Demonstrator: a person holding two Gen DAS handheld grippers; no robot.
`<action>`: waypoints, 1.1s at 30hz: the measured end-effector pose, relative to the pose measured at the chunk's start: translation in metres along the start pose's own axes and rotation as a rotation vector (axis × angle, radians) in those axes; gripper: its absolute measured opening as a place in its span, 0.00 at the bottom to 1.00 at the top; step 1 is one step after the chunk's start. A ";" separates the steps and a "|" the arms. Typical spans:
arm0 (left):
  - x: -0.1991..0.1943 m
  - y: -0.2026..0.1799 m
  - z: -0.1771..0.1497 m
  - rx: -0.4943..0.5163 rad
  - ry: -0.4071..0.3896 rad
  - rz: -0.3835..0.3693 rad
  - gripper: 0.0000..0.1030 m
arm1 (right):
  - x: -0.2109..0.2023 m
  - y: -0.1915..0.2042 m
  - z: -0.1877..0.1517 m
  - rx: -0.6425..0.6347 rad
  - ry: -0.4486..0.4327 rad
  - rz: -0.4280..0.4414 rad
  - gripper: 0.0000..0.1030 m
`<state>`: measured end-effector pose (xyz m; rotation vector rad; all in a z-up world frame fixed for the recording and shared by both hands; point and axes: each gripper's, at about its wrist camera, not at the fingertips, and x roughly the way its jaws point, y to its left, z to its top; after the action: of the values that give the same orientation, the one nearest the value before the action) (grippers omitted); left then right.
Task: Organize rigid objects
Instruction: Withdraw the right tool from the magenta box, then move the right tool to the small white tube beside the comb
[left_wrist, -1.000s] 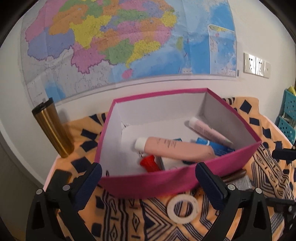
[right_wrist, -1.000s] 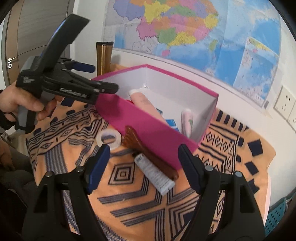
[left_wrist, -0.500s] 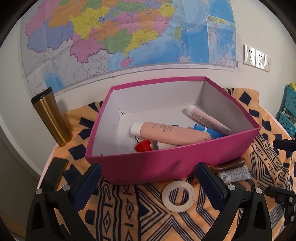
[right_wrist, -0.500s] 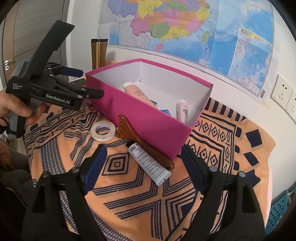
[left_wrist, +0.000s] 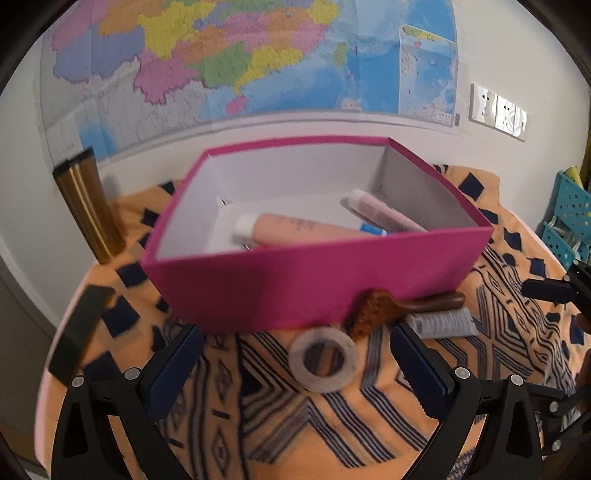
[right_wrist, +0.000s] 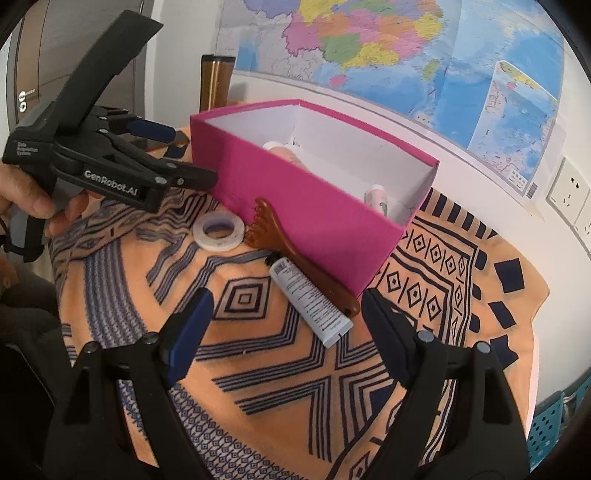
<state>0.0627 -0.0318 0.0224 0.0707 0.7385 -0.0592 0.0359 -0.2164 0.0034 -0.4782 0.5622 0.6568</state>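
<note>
A pink box (left_wrist: 317, 280) (right_wrist: 306, 199) stands on the patterned cloth and holds pink tubes (left_wrist: 295, 230) and a blue item. In front of it lie a white tape roll (left_wrist: 323, 360) (right_wrist: 218, 230), a brown wooden comb (left_wrist: 402, 308) (right_wrist: 295, 254) and a grey tube (left_wrist: 441, 324) (right_wrist: 308, 297). My left gripper (left_wrist: 295, 369) (right_wrist: 184, 155) is open and empty, just short of the tape roll. My right gripper (right_wrist: 286, 332) is open and empty, near the grey tube.
A gold tumbler (left_wrist: 88, 206) (right_wrist: 216, 83) stands at the back left by the wall. A black flat object (left_wrist: 79, 334) lies at the table's left edge. A teal basket (left_wrist: 569, 225) sits at the right. A map covers the wall.
Both grippers have pulled back and dropped lower. The box front now hides more of its contents, and the tape roll, comb and grey tube show fully.
</note>
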 end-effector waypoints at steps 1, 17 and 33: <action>0.001 -0.002 -0.001 -0.003 0.005 -0.003 1.00 | 0.001 0.000 -0.001 -0.002 0.005 -0.001 0.80; 0.010 -0.015 -0.017 0.001 0.041 -0.067 1.00 | 0.027 0.000 0.004 -0.004 0.051 -0.017 0.80; 0.020 -0.031 -0.017 -0.015 0.101 -0.208 1.00 | 0.062 -0.019 0.001 -0.023 0.148 0.018 0.80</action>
<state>0.0636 -0.0623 -0.0053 -0.0182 0.8455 -0.2500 0.0900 -0.2016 -0.0299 -0.5463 0.7001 0.6488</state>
